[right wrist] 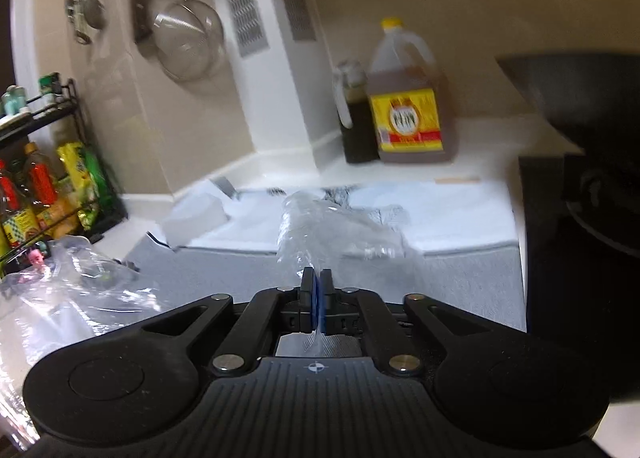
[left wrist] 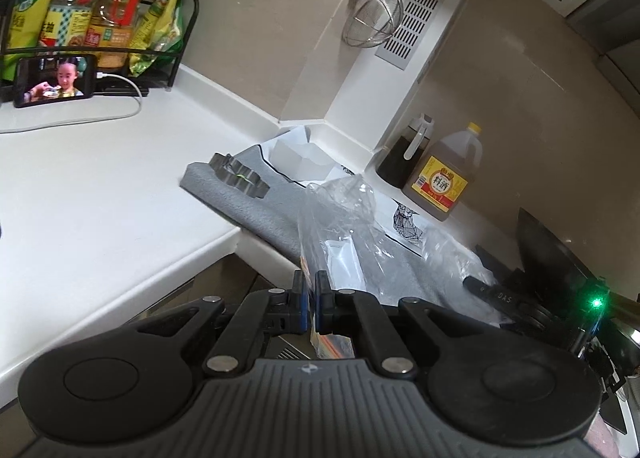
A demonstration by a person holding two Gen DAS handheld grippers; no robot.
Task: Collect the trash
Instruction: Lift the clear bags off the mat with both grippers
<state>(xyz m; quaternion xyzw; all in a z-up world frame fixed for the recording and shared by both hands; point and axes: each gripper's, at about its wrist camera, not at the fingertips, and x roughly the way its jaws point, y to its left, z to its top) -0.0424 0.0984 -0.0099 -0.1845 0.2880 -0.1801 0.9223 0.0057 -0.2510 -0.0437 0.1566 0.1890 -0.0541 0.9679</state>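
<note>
My left gripper (left wrist: 311,284) is shut on the edge of a clear plastic bag (left wrist: 340,217) that stands up over a grey mat (left wrist: 260,213) at the counter's corner. My right gripper (right wrist: 317,282) is shut on a crumpled piece of clear plastic wrap (right wrist: 340,230) and holds it above the grey mat (right wrist: 440,282). The clear bag also shows at the lower left of the right wrist view (right wrist: 68,290). The right gripper's body (left wrist: 520,298) shows at the right of the left wrist view.
A metal cookie cutter (left wrist: 236,175) and a white foam block (left wrist: 300,157) lie on the mat and printed paper (left wrist: 404,221). Two oil jugs (left wrist: 444,177) stand by the wall. A dark wok (right wrist: 580,105) is at right. A rack of bottles (left wrist: 80,5) and a phone (left wrist: 54,79) stand at far left.
</note>
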